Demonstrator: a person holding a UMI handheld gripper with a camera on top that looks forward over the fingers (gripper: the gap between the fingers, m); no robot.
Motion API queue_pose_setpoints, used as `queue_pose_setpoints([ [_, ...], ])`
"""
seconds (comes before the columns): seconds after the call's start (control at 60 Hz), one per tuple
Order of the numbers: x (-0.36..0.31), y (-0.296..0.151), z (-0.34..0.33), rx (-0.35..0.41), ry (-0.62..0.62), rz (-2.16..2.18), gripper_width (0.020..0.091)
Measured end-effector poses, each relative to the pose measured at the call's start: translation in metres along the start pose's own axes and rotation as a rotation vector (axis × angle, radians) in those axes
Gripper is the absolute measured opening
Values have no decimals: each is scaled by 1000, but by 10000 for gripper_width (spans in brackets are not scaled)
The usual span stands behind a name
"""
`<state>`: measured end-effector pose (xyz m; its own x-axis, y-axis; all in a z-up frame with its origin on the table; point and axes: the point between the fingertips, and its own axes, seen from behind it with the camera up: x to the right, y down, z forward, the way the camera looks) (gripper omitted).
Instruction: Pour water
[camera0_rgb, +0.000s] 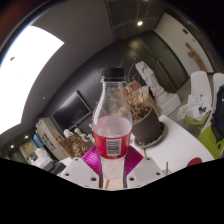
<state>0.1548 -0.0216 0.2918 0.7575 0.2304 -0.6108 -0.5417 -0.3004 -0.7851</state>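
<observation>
A bright window (25, 75) is glaring at left; ceiling spotlights (140, 23) are glowing; fisheye distortion is bending the room's edges.

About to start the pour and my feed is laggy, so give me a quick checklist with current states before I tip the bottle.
1. Bottle held in gripper: ok, it stands between the fingers with the magenta pads against its lower part.
2. Cap removed: not ok, a dark cap sits on the neck.
3. Liquid in bottle: ok, pink liquid fills the lower part.
4. Bottle upright: ok, no tilt yet.
5. Receiving vessel: cannot tell, only a dark pot with a dried plant is close behind.
6. White table beside the pot: ok, bare surface shows.
</observation>
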Motion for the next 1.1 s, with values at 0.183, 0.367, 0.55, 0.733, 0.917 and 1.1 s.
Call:
queue_pose_setpoints([
  [0.183,84,-50,-22,85,173,-353,259],
  [0.367,183,-30,-27,-5,350,-569,257],
  [0.55,257,18,-21,-122,421,-588,258],
  [0.733,298,53,-18,-172,457,-546,259],
  [0.917,304,59,-20,-156,473,-527,346],
  [1.1,307,52,-31,-180,543,-519,702],
])
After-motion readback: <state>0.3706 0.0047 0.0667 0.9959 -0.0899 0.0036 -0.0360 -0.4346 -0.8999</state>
